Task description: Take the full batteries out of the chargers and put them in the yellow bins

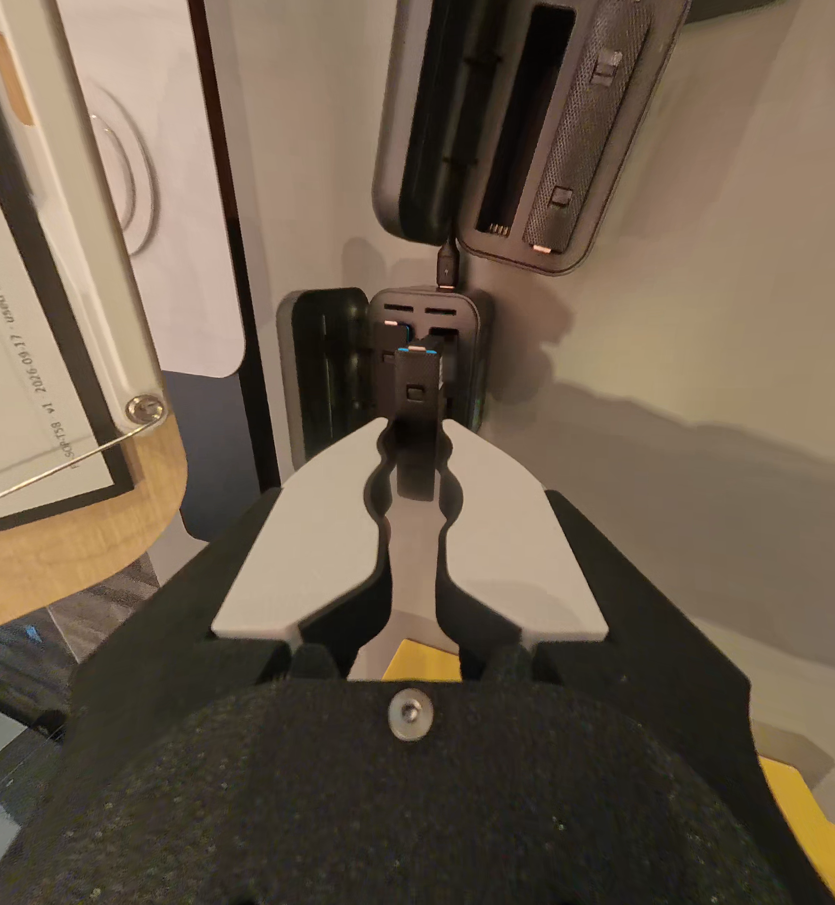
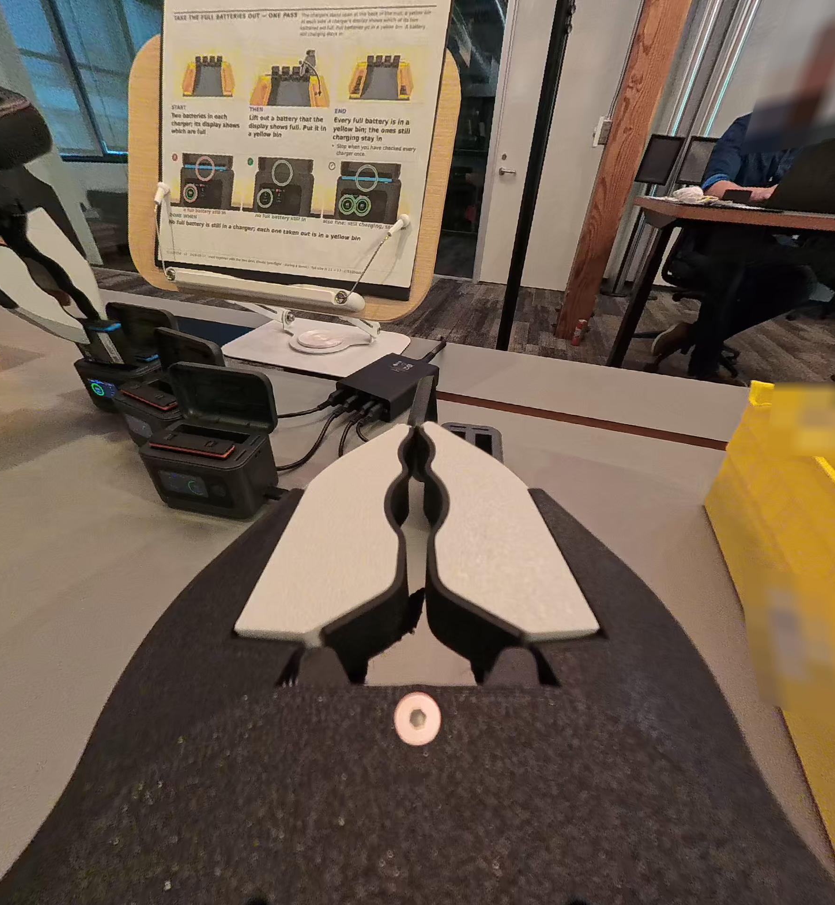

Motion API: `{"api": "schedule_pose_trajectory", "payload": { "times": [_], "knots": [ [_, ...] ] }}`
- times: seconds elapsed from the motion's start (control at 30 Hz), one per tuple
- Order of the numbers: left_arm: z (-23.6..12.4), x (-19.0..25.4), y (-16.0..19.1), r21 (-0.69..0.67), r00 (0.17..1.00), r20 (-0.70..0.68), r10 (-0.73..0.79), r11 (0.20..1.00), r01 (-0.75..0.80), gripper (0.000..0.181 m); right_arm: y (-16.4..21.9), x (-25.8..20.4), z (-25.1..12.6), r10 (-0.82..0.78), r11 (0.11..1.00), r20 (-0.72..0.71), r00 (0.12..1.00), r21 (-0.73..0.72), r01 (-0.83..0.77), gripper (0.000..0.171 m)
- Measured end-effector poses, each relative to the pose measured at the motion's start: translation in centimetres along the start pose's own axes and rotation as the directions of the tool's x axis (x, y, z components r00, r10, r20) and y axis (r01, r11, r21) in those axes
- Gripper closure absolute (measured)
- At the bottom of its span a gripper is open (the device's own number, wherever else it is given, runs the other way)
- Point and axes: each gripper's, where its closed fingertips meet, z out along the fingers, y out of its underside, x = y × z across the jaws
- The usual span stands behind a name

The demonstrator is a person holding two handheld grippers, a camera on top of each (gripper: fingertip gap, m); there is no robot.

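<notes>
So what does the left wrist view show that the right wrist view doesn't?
Only the left wrist view shows, from above, the left gripper shut on a blue-edged battery, plus another charger's empty slot.

Only the right wrist view shows the charger screens, the power hub, the right yellow bin, a seated person and the shut, empty right gripper.

Both show the chargers and the instruction board.

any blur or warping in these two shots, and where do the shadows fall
Left wrist view: strong fisheye bend, the clipboard stand smeared at the edge, soft shadows right of the chargers. Right wrist view: sharper, warped edges, mosaic patches over the person and the yellow bin.
</notes>
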Motion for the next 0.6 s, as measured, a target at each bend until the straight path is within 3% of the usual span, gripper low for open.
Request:
{"api": "schedule_pose_trajectory", "payload": {
  "times": [0.2, 0.6],
  "knots": [
    [1.3, 0.4, 0.1, -0.035, 0.999, -0.028, 0.03, 0.999, -0.031, 0.166, 0.5, -0.2, 0.2, 0.01, 1.0, 0.015, 1.0, -0.026, -0.01, 0.171],
    [1.9, 0.1, 0.2, 0.034, 1.0, -0.003, -0.005, 0.999, 0.005, 0.16, 1.1, -0.4, 0.4, 0.025, 0.999, 0.029, 0.999, -0.049, -0.024, 0.171]
  ]
}}
